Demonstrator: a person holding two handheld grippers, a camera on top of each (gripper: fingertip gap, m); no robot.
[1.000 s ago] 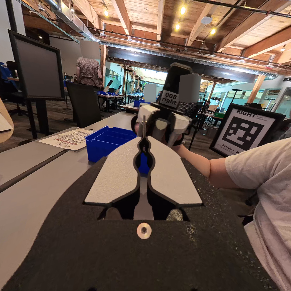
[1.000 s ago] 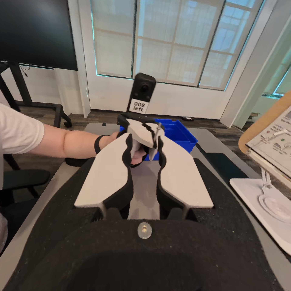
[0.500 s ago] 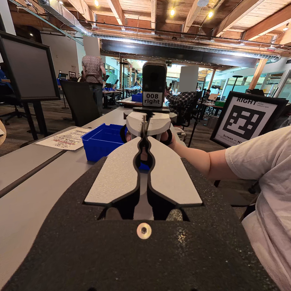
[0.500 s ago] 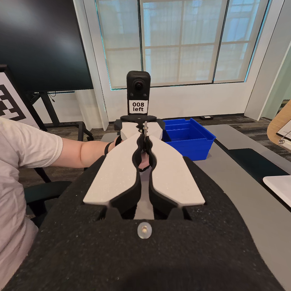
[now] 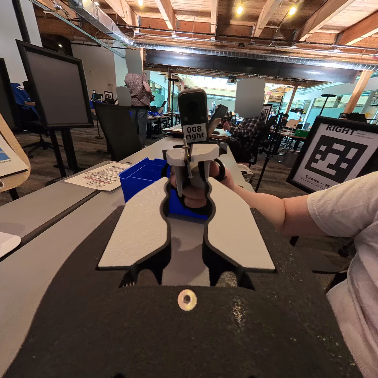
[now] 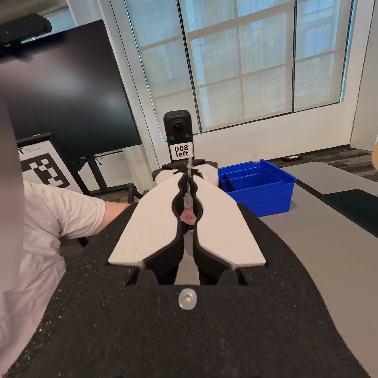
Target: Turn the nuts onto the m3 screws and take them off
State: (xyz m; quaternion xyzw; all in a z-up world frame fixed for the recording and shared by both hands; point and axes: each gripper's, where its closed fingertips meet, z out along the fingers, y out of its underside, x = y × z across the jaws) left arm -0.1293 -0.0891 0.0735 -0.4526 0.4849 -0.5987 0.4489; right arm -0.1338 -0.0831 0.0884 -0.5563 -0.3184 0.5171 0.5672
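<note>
Right gripper (image 6: 187,181) is clamped on the screw (image 6: 188,178), held above the tabletop (image 6: 306,235). Left gripper (image 5: 187,184) is spread wide w/ nothing in it. Keep screw steady; regrip nut (image 5: 185,146) squarely w/ left.

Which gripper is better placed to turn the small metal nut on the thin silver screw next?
Left gripper: open, empty, facing the small metal nut. Right gripper is shut on the thin silver screw.
</note>
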